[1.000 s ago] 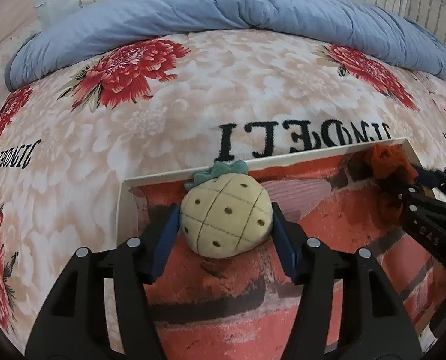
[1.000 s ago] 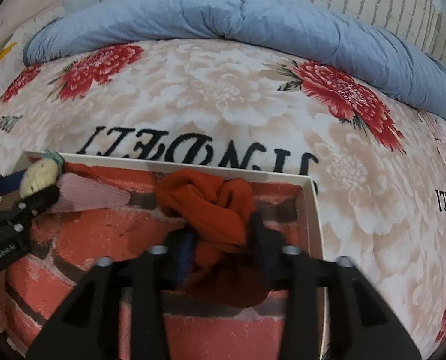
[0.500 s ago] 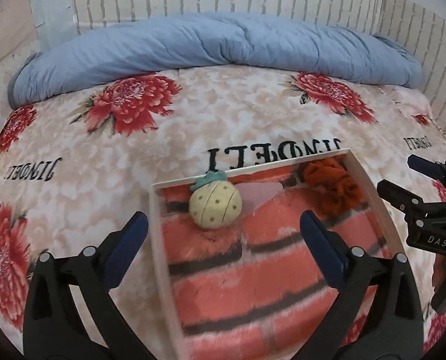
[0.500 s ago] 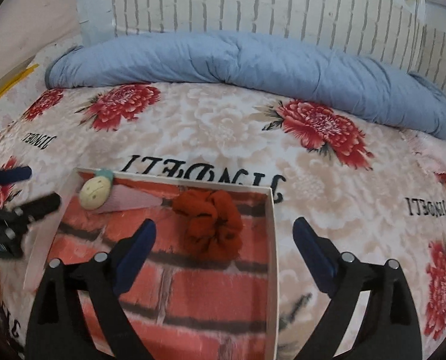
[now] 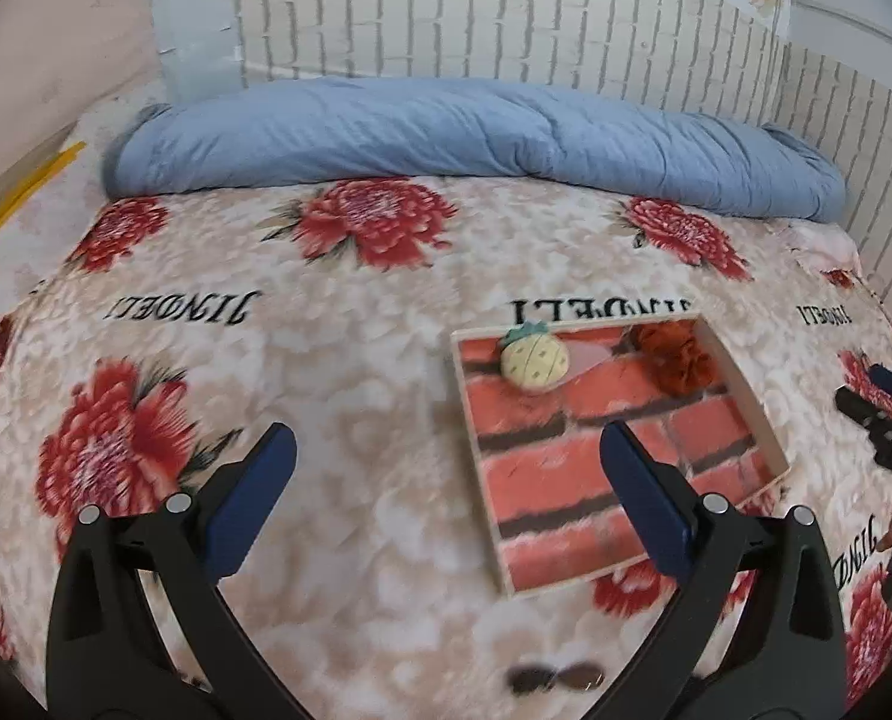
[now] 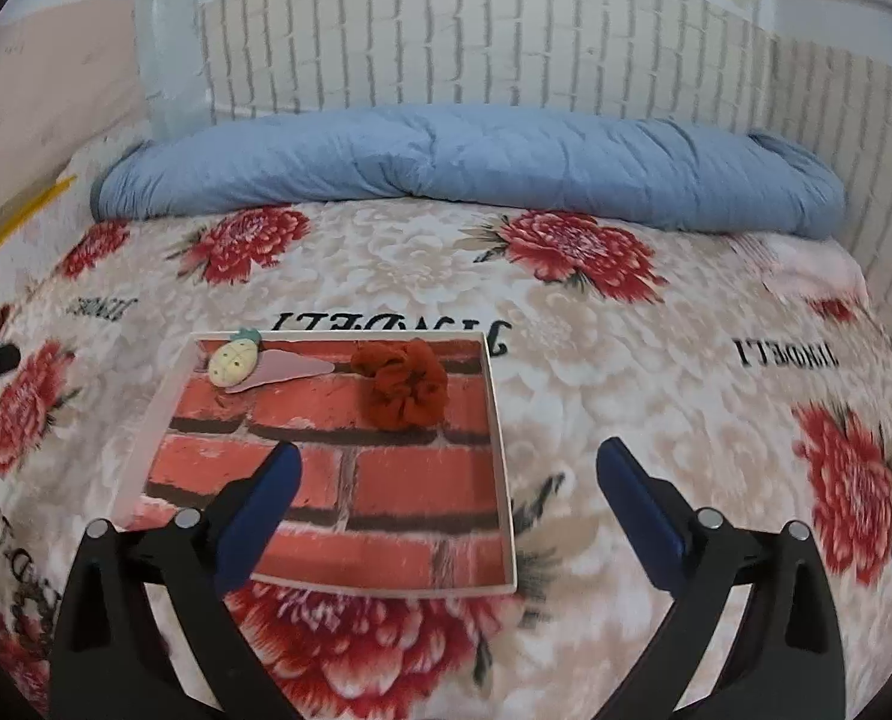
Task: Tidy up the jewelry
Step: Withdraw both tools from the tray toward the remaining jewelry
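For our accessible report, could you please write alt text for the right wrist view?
A shallow tray with a red-brick-print floor lies on a floral bedspread, holding a pineapple hair clip and a rust-red scrunchie along its far edge. The right hand-held gripper hangs above, empty, jaws opening.

On the bed (image 6: 656,360) my tray (image 6: 500,450) holds the pineapple clip (image 6: 236,360) far-left and scrunchie (image 6: 407,390) far-right.

A blurred dark object (image 5: 557,679) lies unidentifiable on the bedspread (image 5: 386,480).
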Available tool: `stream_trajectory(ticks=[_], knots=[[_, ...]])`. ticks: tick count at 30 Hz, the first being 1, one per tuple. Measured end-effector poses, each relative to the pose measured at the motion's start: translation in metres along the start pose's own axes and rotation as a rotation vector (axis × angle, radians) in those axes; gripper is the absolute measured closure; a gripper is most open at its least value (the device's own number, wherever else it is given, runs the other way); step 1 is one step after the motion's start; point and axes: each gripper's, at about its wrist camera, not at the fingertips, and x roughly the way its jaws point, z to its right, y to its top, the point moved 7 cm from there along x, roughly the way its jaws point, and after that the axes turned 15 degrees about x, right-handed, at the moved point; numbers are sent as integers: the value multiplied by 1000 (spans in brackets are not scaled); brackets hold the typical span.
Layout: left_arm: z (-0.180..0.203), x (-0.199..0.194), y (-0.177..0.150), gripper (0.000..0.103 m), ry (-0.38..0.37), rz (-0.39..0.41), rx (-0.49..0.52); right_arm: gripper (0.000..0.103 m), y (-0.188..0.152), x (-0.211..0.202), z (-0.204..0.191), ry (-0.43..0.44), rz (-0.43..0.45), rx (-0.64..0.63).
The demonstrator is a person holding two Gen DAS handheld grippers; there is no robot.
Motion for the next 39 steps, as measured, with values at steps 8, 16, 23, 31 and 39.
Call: stream_trajectory(ticks=[8, 16, 23, 31, 39], knots=[[3, -38, -37, 5, 32, 30, 28, 6, -37, -42, 3, 8, 10, 33], [15, -56, -83, 5, 38, 31, 48, 6, -76, -65, 9, -23, 10, 9], [28, -63, -119, 5, 28, 20, 58, 6, -108, -73, 22, -53, 10, 27], [34, -71, -154, 5, -5, 13, 27, 6, -148, -87, 33, -67, 20, 27], [42, -68, -192, 5, -19, -23, 21, 6, -174, -100, 45, -76, 32, 32]])
